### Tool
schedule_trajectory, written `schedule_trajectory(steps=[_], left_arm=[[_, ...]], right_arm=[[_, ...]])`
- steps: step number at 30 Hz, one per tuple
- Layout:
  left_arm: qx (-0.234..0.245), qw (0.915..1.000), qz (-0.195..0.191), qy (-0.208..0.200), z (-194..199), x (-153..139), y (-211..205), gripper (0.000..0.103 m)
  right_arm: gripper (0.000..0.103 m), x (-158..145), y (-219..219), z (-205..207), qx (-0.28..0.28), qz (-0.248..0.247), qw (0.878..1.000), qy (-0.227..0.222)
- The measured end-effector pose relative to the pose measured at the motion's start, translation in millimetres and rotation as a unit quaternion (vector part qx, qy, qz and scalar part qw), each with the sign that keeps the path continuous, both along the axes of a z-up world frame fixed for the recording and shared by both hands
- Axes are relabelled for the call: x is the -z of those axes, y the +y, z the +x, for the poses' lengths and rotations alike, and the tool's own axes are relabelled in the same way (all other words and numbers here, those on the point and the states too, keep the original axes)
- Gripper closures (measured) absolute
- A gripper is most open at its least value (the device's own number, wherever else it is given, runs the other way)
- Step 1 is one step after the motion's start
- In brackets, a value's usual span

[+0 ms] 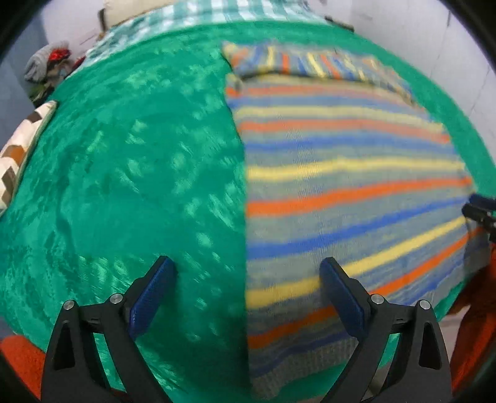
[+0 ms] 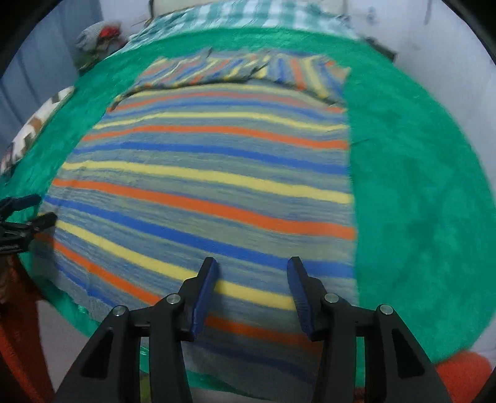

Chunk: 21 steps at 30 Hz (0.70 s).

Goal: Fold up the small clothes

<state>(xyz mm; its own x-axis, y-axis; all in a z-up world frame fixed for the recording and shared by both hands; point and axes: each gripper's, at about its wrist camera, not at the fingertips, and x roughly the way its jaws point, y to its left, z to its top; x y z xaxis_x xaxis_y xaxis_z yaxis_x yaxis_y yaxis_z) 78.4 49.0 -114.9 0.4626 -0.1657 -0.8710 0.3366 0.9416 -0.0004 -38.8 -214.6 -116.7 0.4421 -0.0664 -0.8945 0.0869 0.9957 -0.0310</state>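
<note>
A knitted garment (image 1: 341, 173) (image 2: 201, 173) with grey, blue, yellow and orange stripes lies flat on a green blanket (image 1: 124, 186) (image 2: 418, 201). Its sleeves (image 1: 310, 63) (image 2: 232, 69) are folded across the far end. My left gripper (image 1: 246, 260) stands wide open above the garment's left edge, with nothing held; it also shows at the left rim of the right wrist view as the left gripper (image 2: 42, 208). My right gripper (image 2: 252, 260) hovers open over the near hem, its blue pads apart and empty. In the left wrist view the right gripper (image 1: 479, 210) peeks in at the right rim.
A chevron-patterned pillow (image 1: 18, 155) (image 2: 37, 124) lies at the blanket's left edge. A pile of clothes (image 1: 49, 62) (image 2: 99, 34) sits at the far left. A green-and-white checked cloth (image 1: 217, 9) lies beyond the blanket. Orange fabric (image 1: 21, 356) (image 2: 458, 372) shows at the near corners.
</note>
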Motion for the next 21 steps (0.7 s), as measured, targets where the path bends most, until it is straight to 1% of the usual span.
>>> schedule_trajectory(steps=[1,2,3,4,5,7,8,11,13,17,21], left_arm=[[-0.01,0.9999,-0.008,-0.008,2.5,-4.1,5.4,0.007],[-0.031,0.999,-0.023,-0.022,7.0,-9.9,15.9,0.007],[-0.046,0.998,-0.032,-0.03,10.4,-11.0,24.3,0.006],[-0.056,0.997,-0.038,-0.037,13.2,-10.8,30.8,0.006],[-0.07,0.9956,-0.038,-0.049,17.3,-8.1,40.3,0.006],[-0.089,0.9941,-0.015,-0.061,24.5,-0.9,49.0,0.006],[-0.096,0.9935,-0.008,-0.061,28.6,3.6,50.8,0.006],[-0.111,0.992,-0.015,-0.059,36.9,9.3,56.5,0.006],[-0.115,0.9917,-0.013,-0.057,39.4,11.8,54.4,0.006],[-0.105,0.9931,0.0,-0.052,39.9,16.7,50.0,0.005],[-0.104,0.9935,-0.002,-0.046,41.4,22.6,54.8,0.003]], right_arm=[[0.055,-7.7,-2.6,-2.1,0.011,-0.008,1.0,-0.017],[0.046,-16.1,-7.8,-3.2,0.023,-0.012,0.999,-0.037],[0.034,-24.8,-15.1,-4.0,0.042,-0.023,0.997,-0.062],[0.029,-27.6,-18.8,-4.6,0.053,-0.032,0.996,-0.072],[0.027,-30.2,-22.8,-4.2,0.067,-0.045,0.993,-0.081],[0.027,-29.6,-31.7,0.8,0.085,-0.055,0.991,-0.085],[0.027,-27.7,-34.8,1.5,0.091,-0.056,0.991,-0.083],[0.027,-23.8,-40.1,6.1,0.1,-0.06,0.99,-0.076],[0.027,-23.6,-39.1,8.3,0.1,-0.067,0.99,-0.077],[0.027,-25.4,-34.5,-1.5,0.101,-0.084,0.988,-0.078],[0.027,-22.0,-35.5,1.4,0.107,-0.087,0.988,-0.073]])
